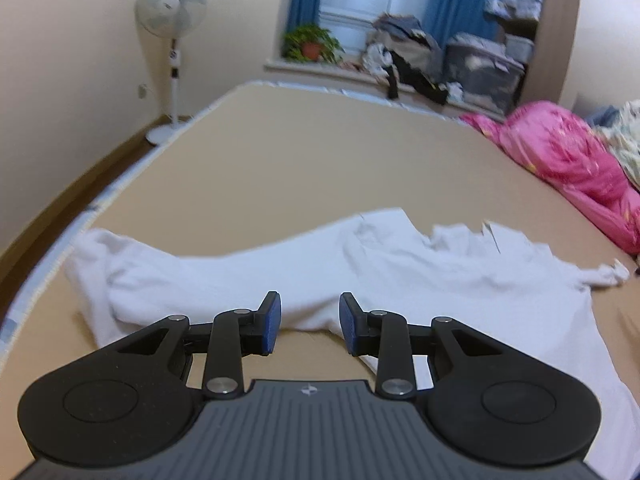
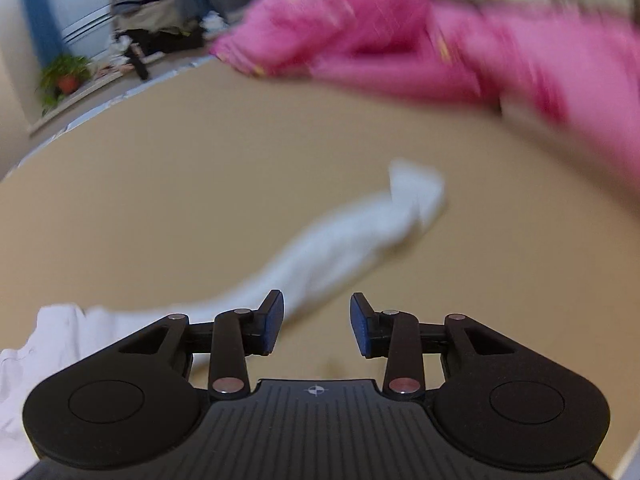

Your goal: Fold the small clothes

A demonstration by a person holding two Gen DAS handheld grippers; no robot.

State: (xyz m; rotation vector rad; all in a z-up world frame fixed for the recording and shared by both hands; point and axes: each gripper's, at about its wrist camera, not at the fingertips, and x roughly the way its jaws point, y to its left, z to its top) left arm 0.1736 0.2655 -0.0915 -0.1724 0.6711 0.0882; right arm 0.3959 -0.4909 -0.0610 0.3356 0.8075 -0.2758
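A white garment (image 1: pixel 360 276) lies spread and rumpled across the tan bed surface (image 1: pixel 300 152). My left gripper (image 1: pixel 309 322) hovers at the garment's near edge, open, with only bare tan surface showing in the gap between its blue pads. In the right wrist view a long white sleeve (image 2: pixel 352 232) of the garment stretches away to the upper right, its end bunched. My right gripper (image 2: pixel 317 326) is open just short of that sleeve, nothing between its pads. The right view is blurred.
A pink quilt (image 1: pixel 568 160) lies heaped at the bed's right side, also seen as the pink quilt (image 2: pixel 400 40) ahead of the right gripper. A standing fan (image 1: pixel 172 40), a potted plant (image 1: pixel 312 44) and piled clothes (image 1: pixel 408 56) are beyond the bed.
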